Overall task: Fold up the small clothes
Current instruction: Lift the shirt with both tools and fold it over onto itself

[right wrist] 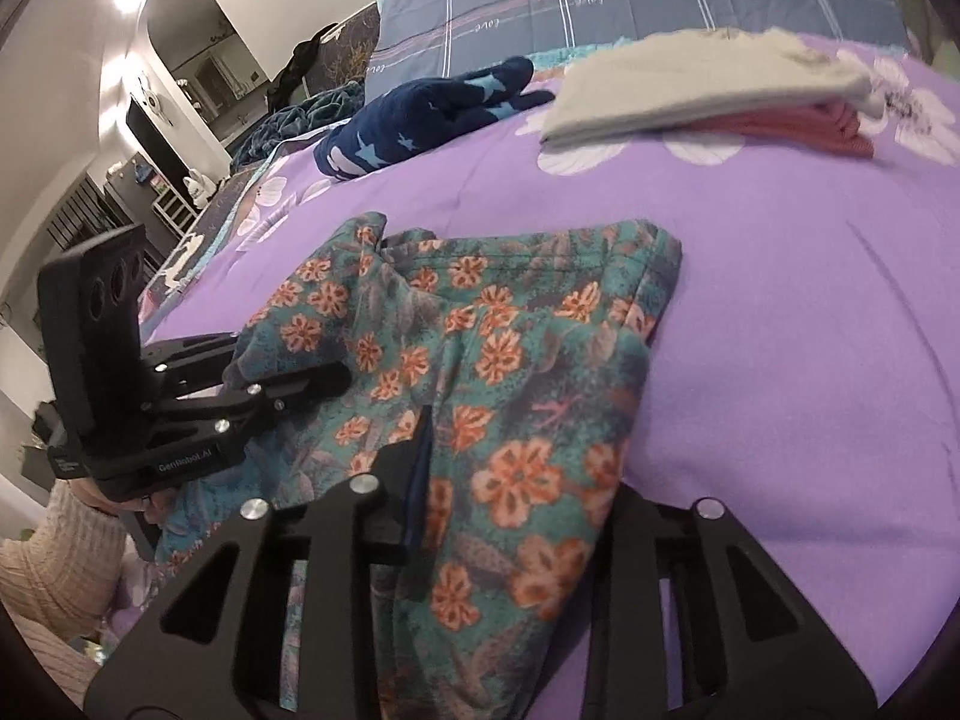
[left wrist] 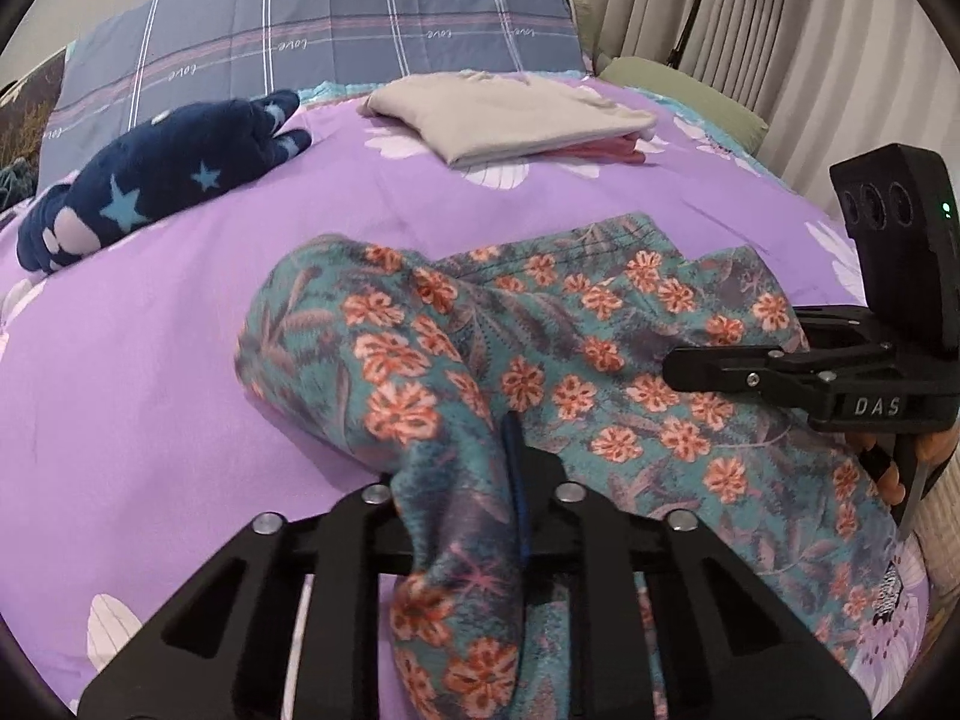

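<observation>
A teal garment with orange flowers [left wrist: 540, 348] lies crumpled on the purple bedspread [left wrist: 180, 372]. My left gripper [left wrist: 474, 468] is shut on its near edge; a fold drapes over one finger and hides it, while the blue pad [left wrist: 517, 480] of the other presses the cloth. In the right wrist view the same garment [right wrist: 510, 360] fills the jaws of my right gripper [right wrist: 480, 462], which is shut on another part of the near edge. Each gripper shows in the other's view: the right gripper [left wrist: 720, 366] at the garment's right side, the left gripper [right wrist: 300, 384] at its left side.
A folded grey garment [left wrist: 510, 114] lies on a pink one [left wrist: 606, 150] at the far side of the bed. A navy star-patterned plush piece [left wrist: 162, 180] lies at the far left. A grey plaid pillow [left wrist: 324, 30] stands behind, and curtains [left wrist: 780, 30] hang at the right.
</observation>
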